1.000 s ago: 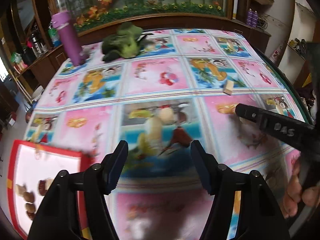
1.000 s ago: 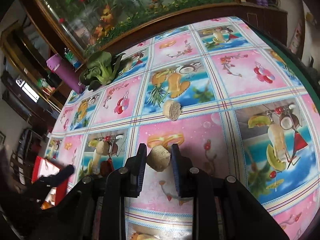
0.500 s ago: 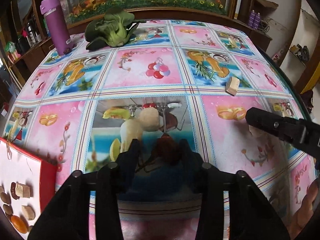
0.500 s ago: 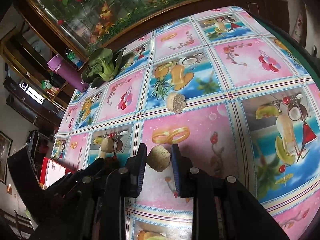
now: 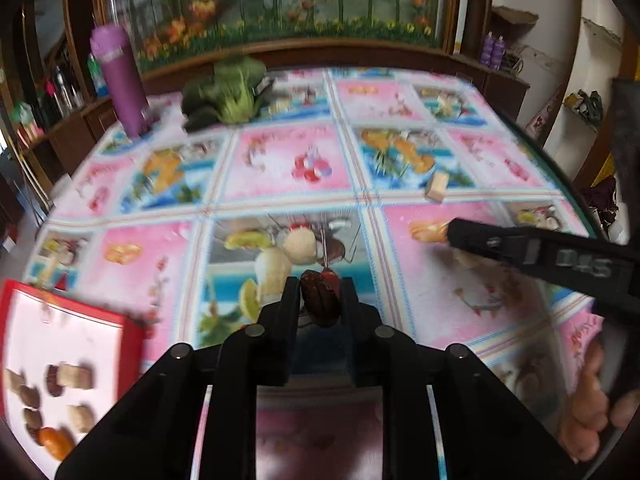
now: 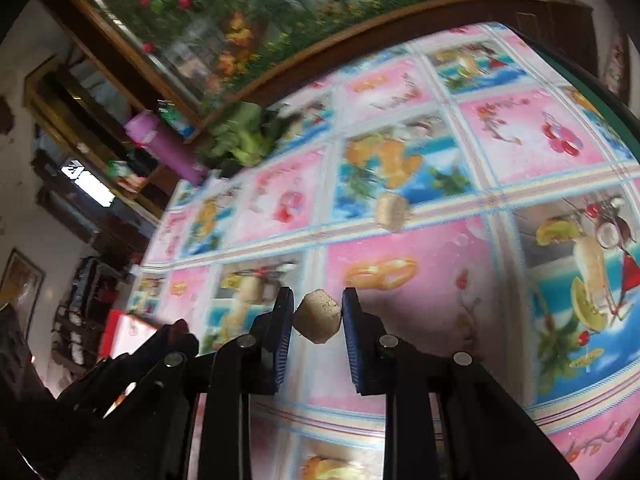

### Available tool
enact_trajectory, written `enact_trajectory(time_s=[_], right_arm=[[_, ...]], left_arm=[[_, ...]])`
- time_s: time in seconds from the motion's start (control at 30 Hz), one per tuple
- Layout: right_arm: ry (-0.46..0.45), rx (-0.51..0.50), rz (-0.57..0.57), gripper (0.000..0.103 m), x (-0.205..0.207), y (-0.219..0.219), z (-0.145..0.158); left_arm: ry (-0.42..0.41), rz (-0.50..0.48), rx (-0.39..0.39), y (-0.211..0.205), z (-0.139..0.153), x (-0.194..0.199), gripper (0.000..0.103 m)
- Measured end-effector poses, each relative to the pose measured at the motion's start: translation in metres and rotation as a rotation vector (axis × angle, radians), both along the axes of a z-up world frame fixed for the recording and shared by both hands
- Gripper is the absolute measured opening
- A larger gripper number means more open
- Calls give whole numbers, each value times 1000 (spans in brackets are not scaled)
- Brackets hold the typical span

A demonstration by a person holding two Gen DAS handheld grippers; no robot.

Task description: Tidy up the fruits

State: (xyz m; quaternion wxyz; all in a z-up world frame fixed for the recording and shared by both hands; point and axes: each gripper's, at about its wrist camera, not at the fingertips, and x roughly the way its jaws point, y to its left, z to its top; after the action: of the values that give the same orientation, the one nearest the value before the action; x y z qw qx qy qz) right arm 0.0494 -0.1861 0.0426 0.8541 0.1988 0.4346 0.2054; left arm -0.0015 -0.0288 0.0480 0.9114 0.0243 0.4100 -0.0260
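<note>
The left gripper pinches a dark red date just above the patterned tablecloth, right of the red-rimmed tray of sorted pieces. The right gripper clamps a tan cube. Farther from the tray, another tan cube lies loose on the cloth; beyond it sit leafy greens and a purple bottle.
</note>
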Motion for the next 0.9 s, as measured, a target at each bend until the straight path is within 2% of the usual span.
enact_trajectory(time_s=[0.17,0.3,0.47,0.73,0.9], right_arm=[[-147,63,67,23,-24,17,22],[-207,107,102,23,-50,33,30],[-231,157,131,23,-82,56,39],[-275,110,244,23,-117,117,64],[-289,76,306,23,-135,153,67]], left_arm=[[-105,39,49,10,35,-32,22],[-196,94,92,28,61,-65,22],[-260,129,121,51,82,-99,22],[-336,197,106,93,102,-145,22],[-363,253,97,122,104,-165,22]])
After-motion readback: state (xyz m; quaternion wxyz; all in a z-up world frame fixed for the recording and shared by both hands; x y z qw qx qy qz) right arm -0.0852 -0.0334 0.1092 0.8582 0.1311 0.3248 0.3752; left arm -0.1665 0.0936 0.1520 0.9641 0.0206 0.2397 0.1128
